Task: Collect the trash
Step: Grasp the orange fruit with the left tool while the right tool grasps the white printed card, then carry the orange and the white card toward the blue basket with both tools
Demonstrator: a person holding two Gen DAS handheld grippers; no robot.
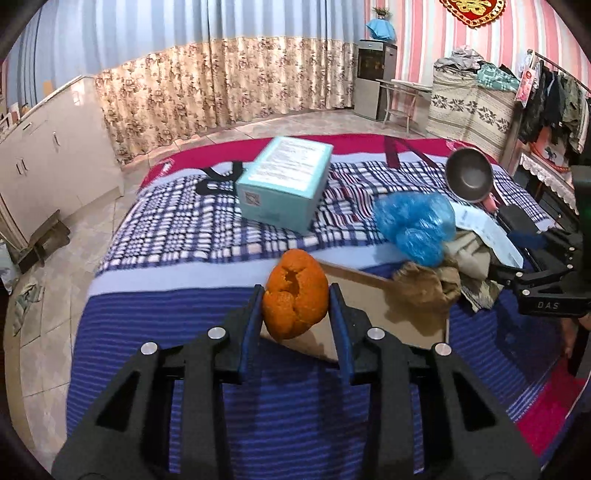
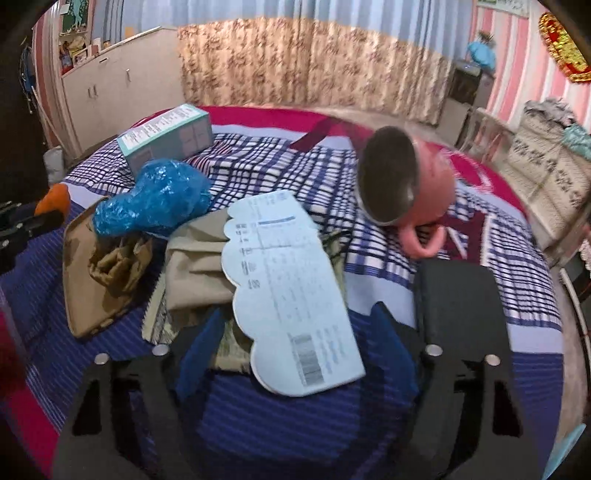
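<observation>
Left wrist: left gripper [image 1: 295,295] clamps orange peel [image 1: 295,295] over striped blanket [image 1: 155,325] (floral curtain [image 1: 221,81] behind).

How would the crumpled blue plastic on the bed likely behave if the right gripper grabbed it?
The blue plastic looks thin and crinkled, so probably light and floppy, collapsing between the fingers. Its glossy surface may be slippery. It rests against the brown paper, which might shift with it.

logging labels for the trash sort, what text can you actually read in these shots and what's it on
"DAS": on the black body of the right gripper.
Teal box: printed panel and QR code, too small to read.
Pale blue card: table print and barcode, blurred.
Red-gold wall ornament: cut off, unreadable.
</observation>
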